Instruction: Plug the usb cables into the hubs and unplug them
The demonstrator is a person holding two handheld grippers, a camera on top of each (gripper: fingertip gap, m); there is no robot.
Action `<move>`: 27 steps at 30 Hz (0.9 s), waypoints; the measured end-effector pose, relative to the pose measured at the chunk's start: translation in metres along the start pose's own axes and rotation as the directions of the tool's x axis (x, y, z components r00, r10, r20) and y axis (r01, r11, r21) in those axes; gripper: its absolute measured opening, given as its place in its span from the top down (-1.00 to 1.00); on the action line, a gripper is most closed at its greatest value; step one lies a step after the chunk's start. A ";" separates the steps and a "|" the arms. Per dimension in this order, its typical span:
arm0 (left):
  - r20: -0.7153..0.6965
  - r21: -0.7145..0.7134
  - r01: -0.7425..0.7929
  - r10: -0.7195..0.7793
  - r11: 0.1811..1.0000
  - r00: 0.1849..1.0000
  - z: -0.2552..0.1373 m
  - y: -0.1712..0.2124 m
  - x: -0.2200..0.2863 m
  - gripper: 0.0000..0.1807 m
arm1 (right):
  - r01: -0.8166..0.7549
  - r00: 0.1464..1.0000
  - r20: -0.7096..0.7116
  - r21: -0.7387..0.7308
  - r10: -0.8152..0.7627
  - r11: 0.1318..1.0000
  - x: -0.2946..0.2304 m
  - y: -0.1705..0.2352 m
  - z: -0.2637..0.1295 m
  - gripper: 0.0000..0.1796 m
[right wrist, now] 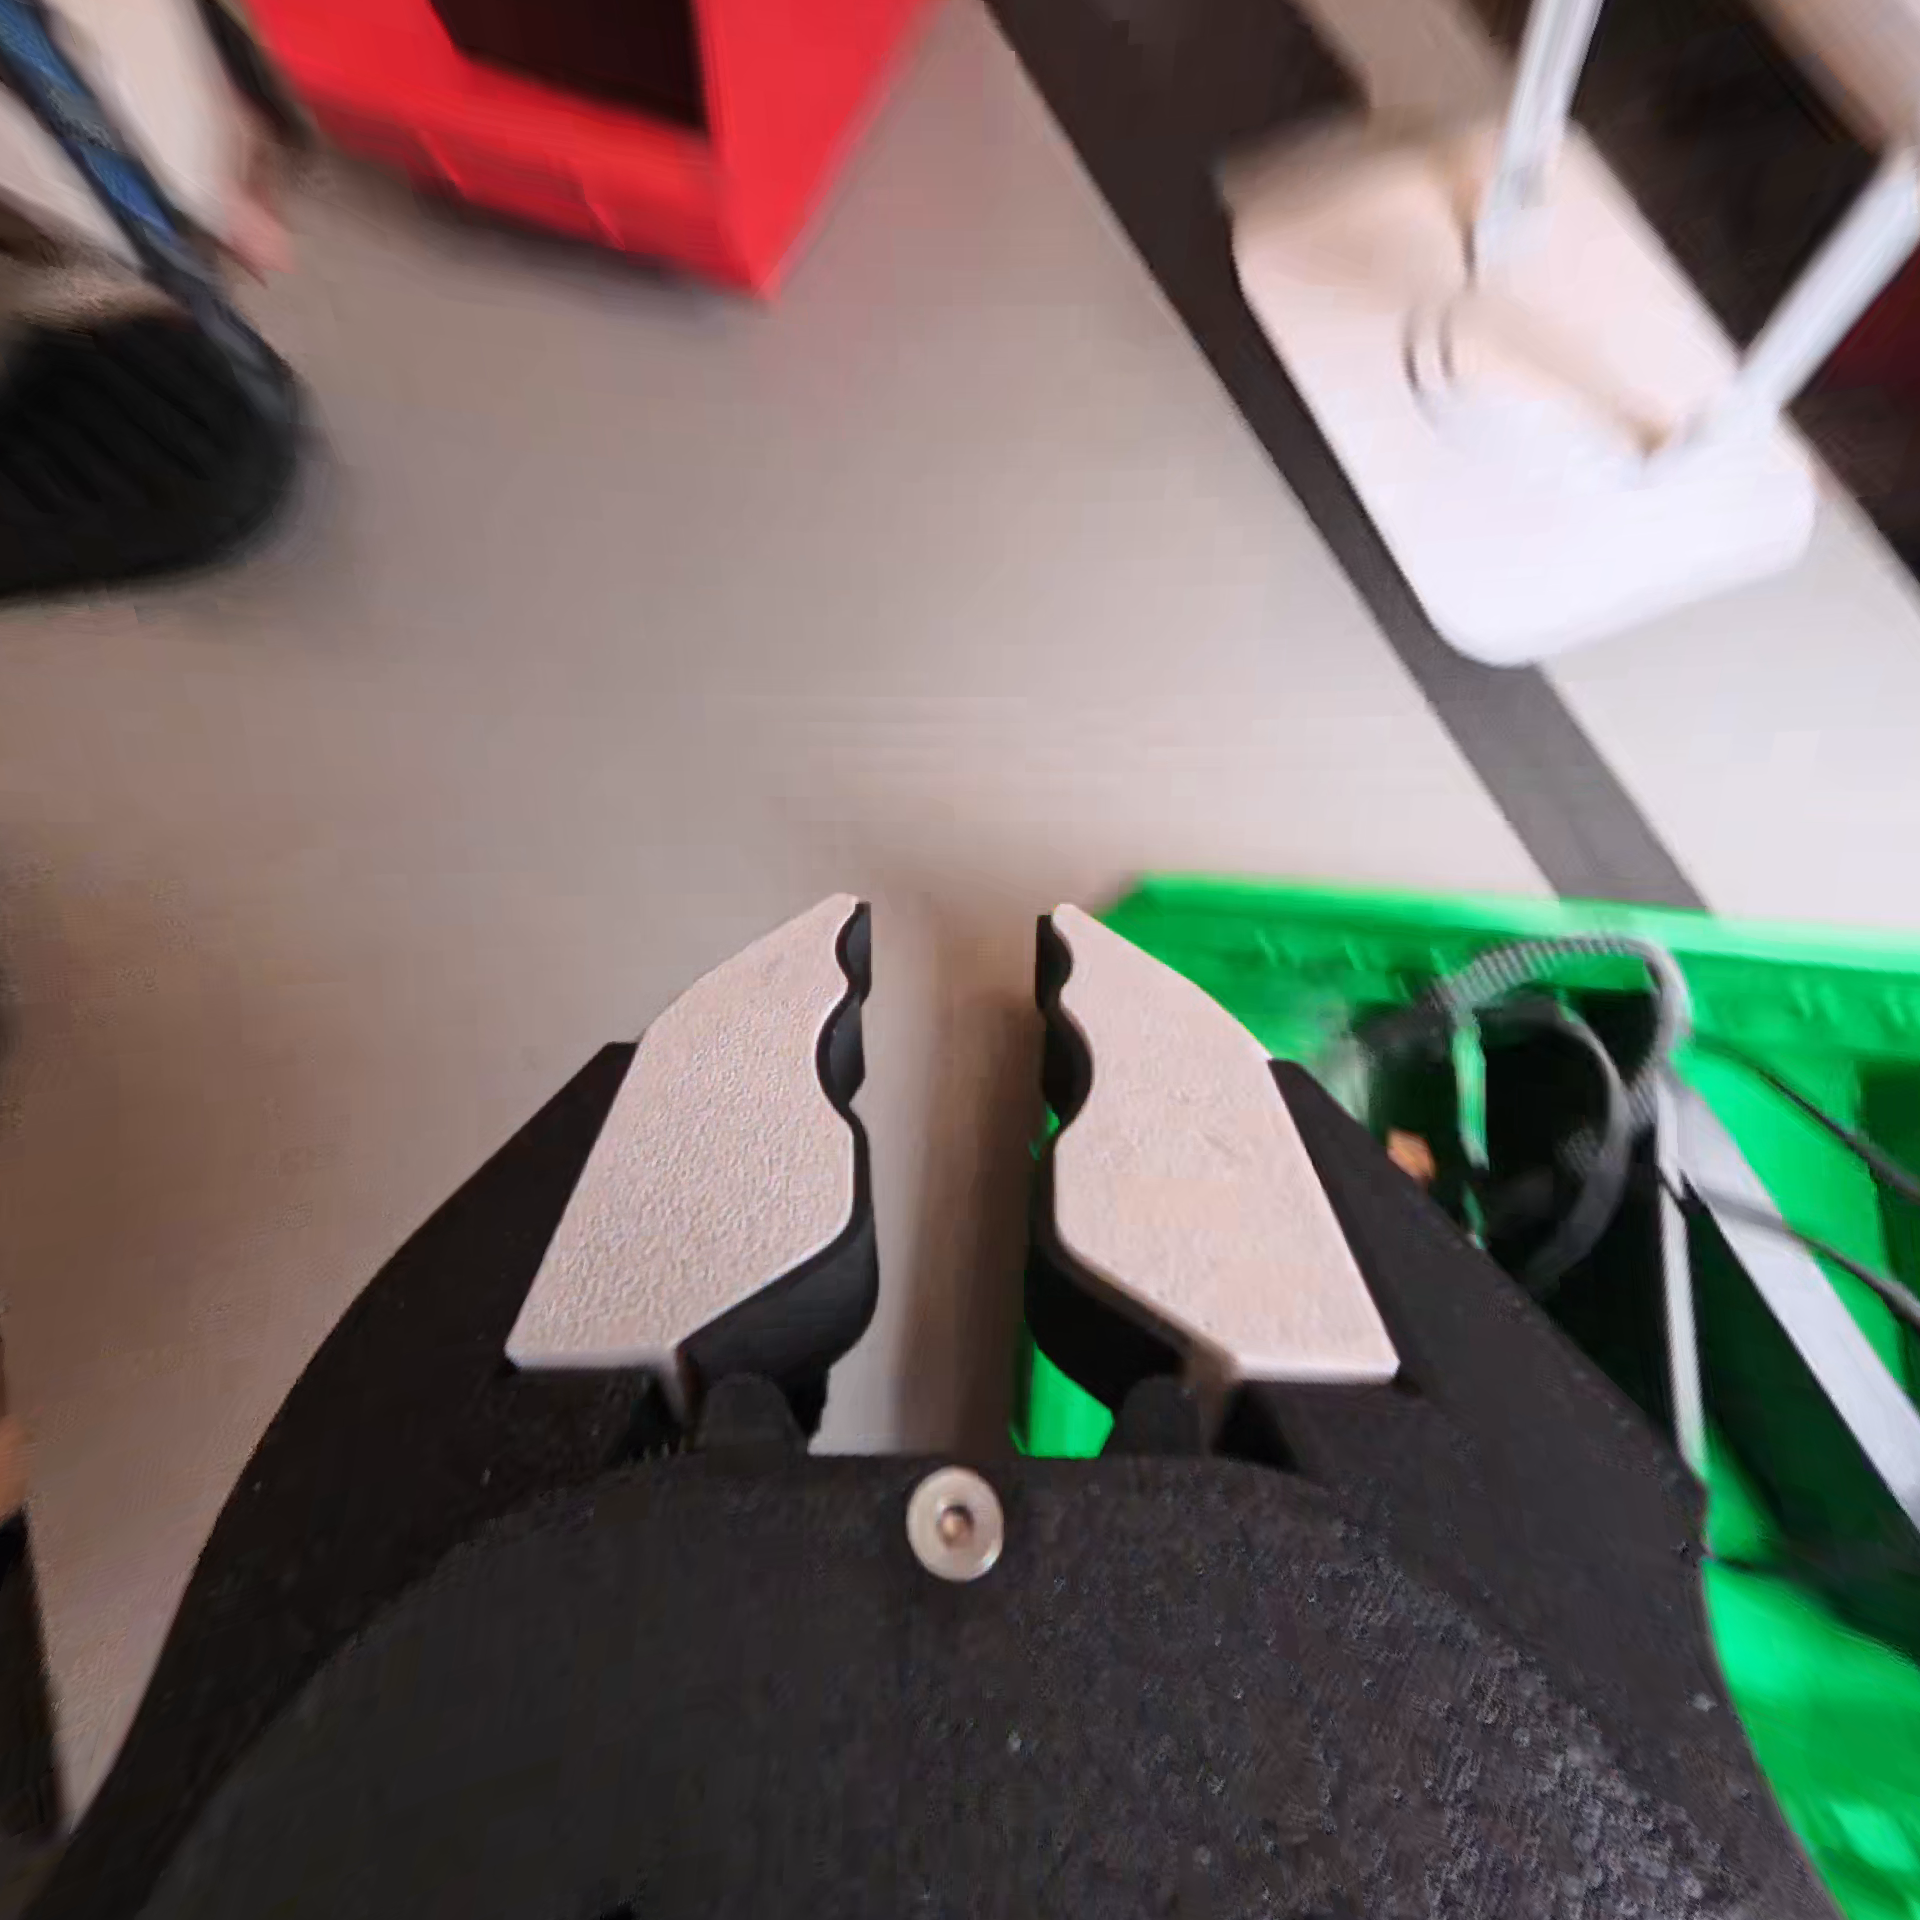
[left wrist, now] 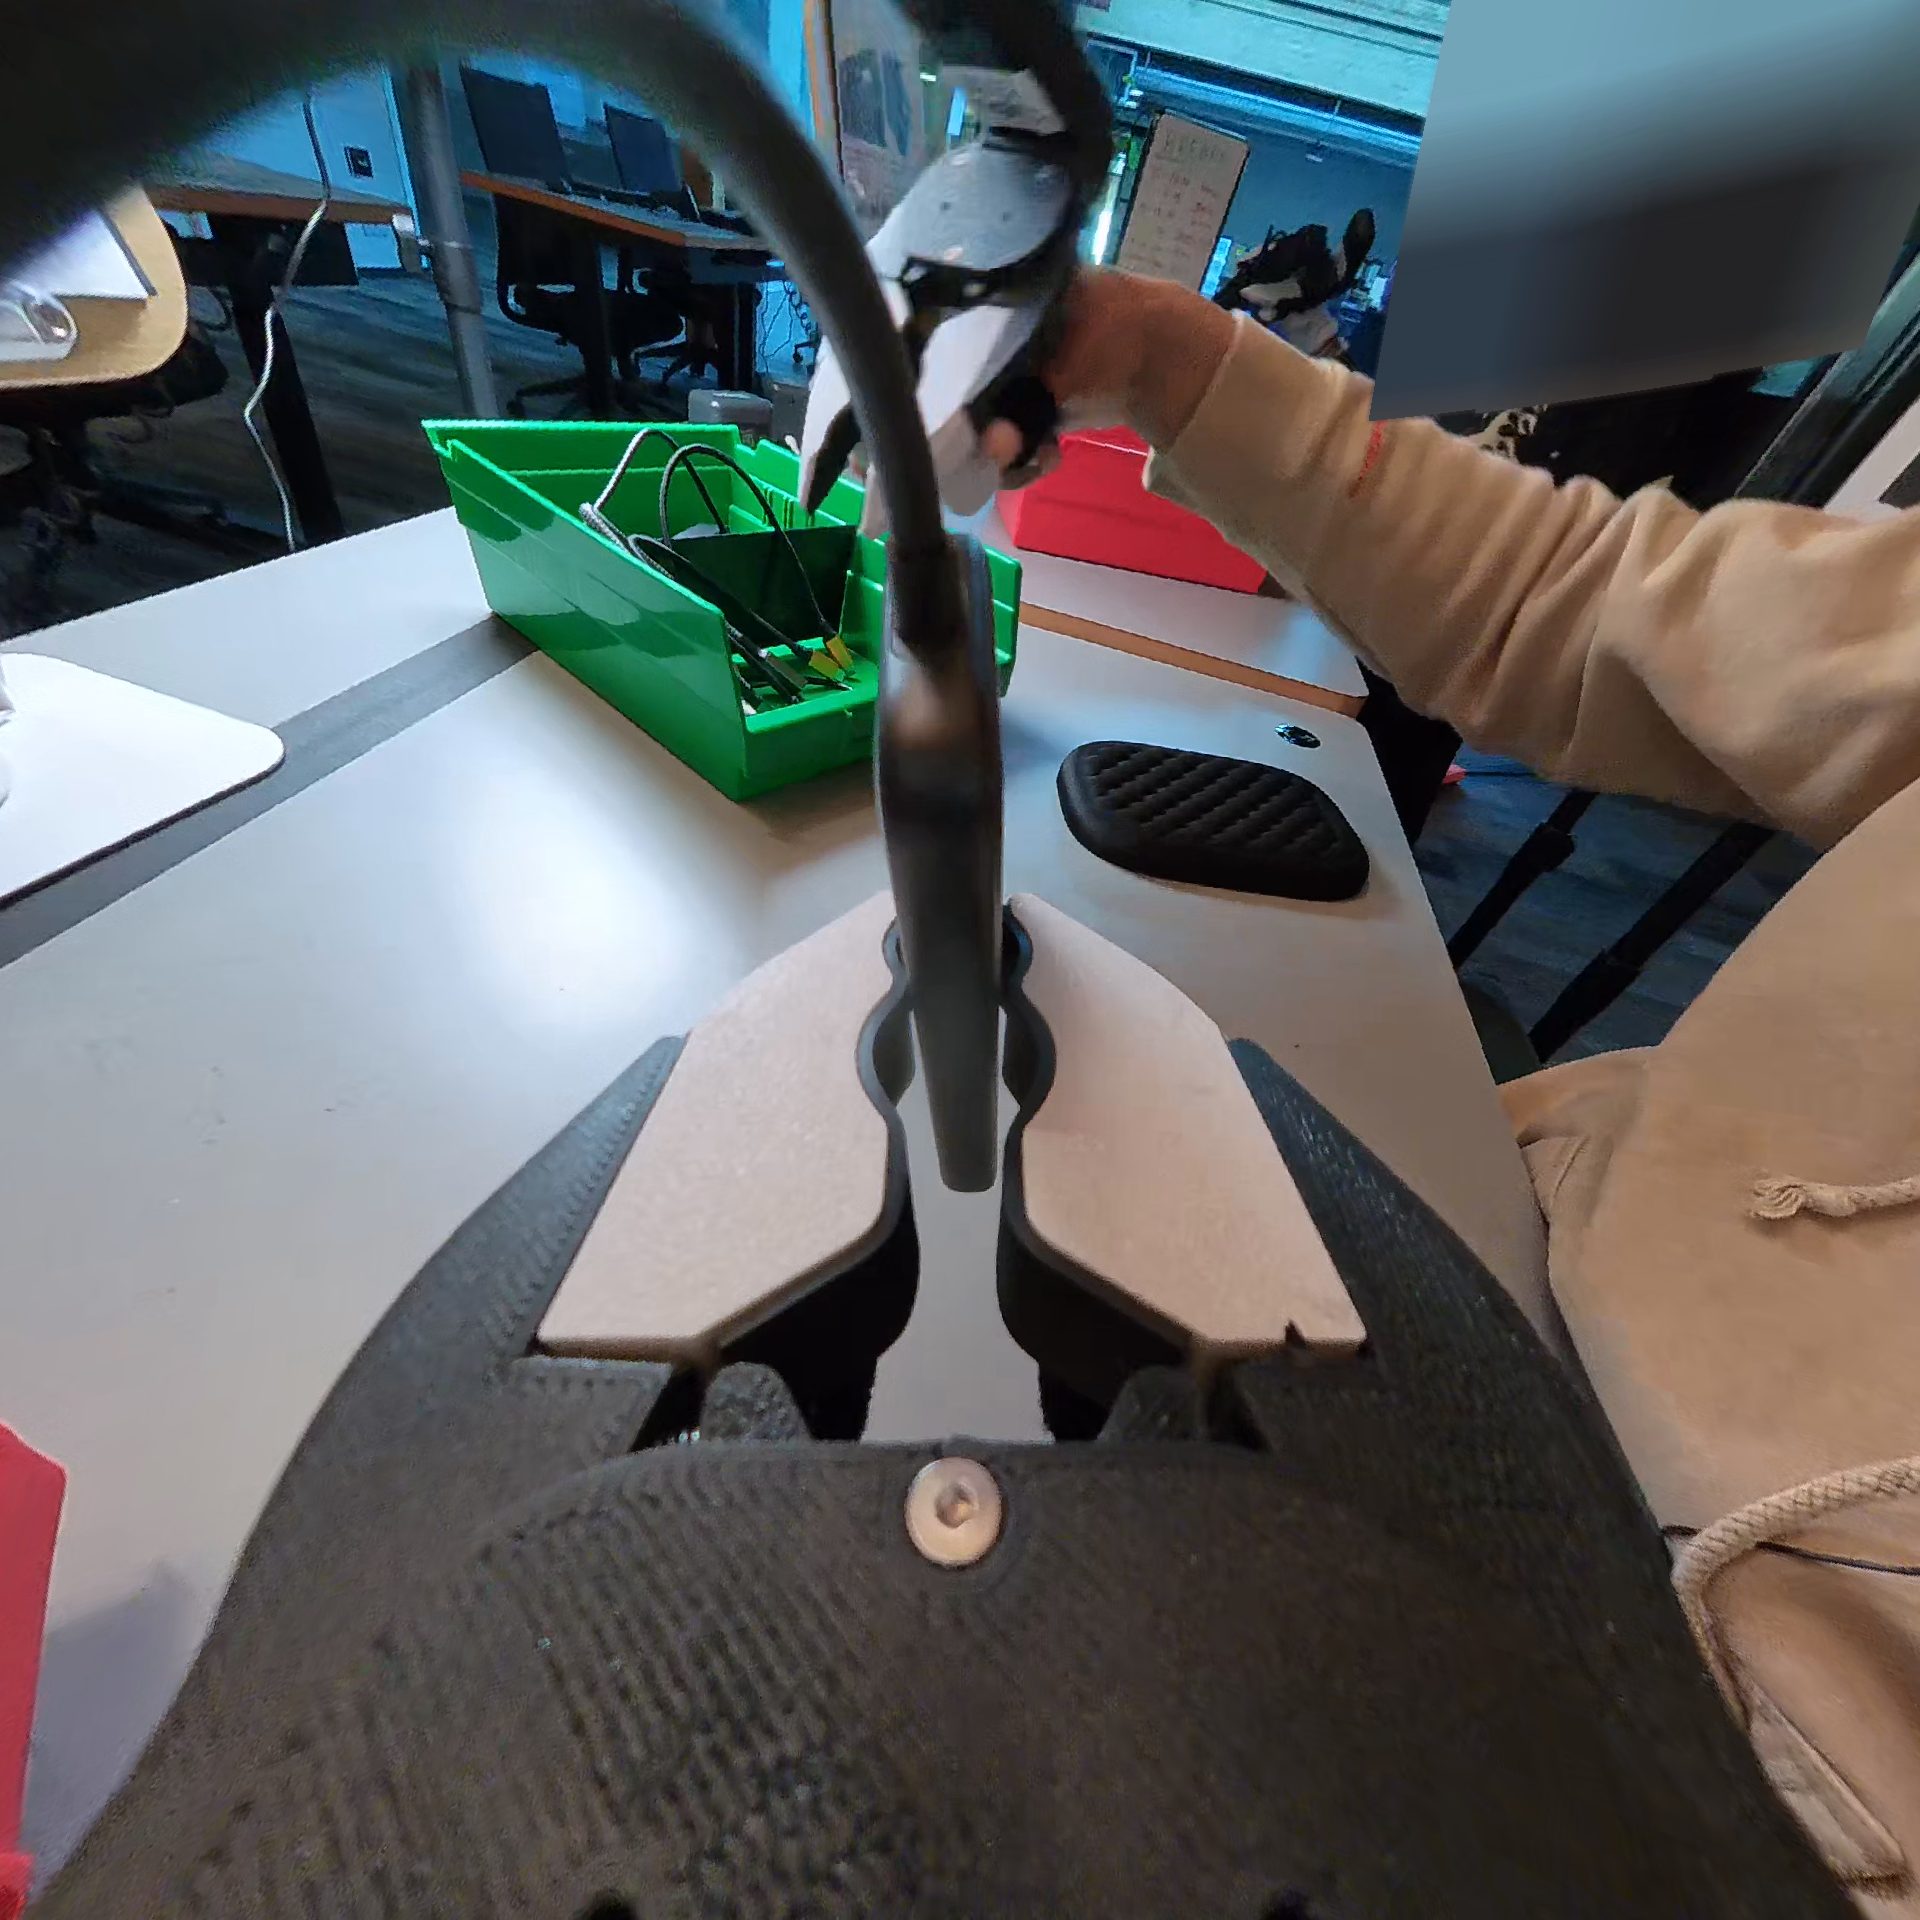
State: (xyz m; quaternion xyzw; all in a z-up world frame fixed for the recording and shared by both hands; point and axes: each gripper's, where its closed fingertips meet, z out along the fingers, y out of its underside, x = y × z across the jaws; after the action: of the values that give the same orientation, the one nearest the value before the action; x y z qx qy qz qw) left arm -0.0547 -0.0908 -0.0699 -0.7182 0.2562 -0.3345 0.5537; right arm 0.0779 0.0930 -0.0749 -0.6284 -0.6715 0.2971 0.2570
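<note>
My left gripper [left wrist: 954, 940] is shut on a flat dark grey usb hub [left wrist: 940, 831], held on edge above the table. The hub's thick black cable [left wrist: 831, 239] arcs up and over to the left. My right gripper [right wrist: 954, 961] is open and empty, pointing down at the table beside the green bin [right wrist: 1787, 1299]; it also shows in the left wrist view [left wrist: 847, 488], hovering over the green bin [left wrist: 623, 613]. The bin holds several black usb cables [left wrist: 748, 613], which also show in the right wrist view [right wrist: 1538, 1132].
A red bin [left wrist: 1122, 520] stands behind the green one; another red bin [right wrist: 561, 135] shows in the right wrist view. A black textured pad [left wrist: 1210, 816] lies at right. A white stand base [left wrist: 114, 758] sits at left. A person's beige sleeve [left wrist: 1507, 623] reaches across the grey table [left wrist: 468, 935].
</note>
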 end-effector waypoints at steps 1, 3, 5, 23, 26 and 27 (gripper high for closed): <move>0.003 -0.009 0.008 -0.008 1.000 1.000 0.001 0.002 -0.001 0.86 | 0.035 0.999 0.018 0.093 -0.036 0.995 -0.019 -0.015 0.005 0.67; 0.010 -0.031 0.018 -0.017 0.999 1.000 0.004 0.006 -0.002 0.86 | 0.080 0.993 0.063 0.241 -0.097 0.967 -0.061 -0.039 0.016 0.67; 0.009 -0.056 0.017 -0.016 0.998 1.000 0.008 0.010 0.000 0.86 | 0.103 0.984 0.105 0.336 -0.146 0.936 -0.101 -0.055 0.028 0.67; -0.105 -0.023 -0.116 0.113 0.993 0.988 0.035 0.021 0.043 0.69 | 0.177 0.920 0.250 0.421 -0.302 0.890 -0.190 -0.089 0.067 0.87; -0.120 0.010 -0.143 0.143 0.990 0.982 0.031 0.014 0.048 0.61 | 0.213 0.943 0.150 0.410 -0.296 0.887 -0.163 -0.093 0.032 0.87; -0.144 -0.028 -0.164 0.158 0.986 0.977 0.035 0.020 0.053 0.57 | 0.229 0.943 0.135 0.399 -0.304 0.888 -0.158 -0.094 0.021 0.86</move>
State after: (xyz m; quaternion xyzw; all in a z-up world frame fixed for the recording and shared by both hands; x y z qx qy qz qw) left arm 0.0064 -0.1137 -0.0842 -0.6804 0.3588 -0.3335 0.5450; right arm 0.0096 -0.0691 -0.0170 -0.4364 -0.7035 0.4423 0.3449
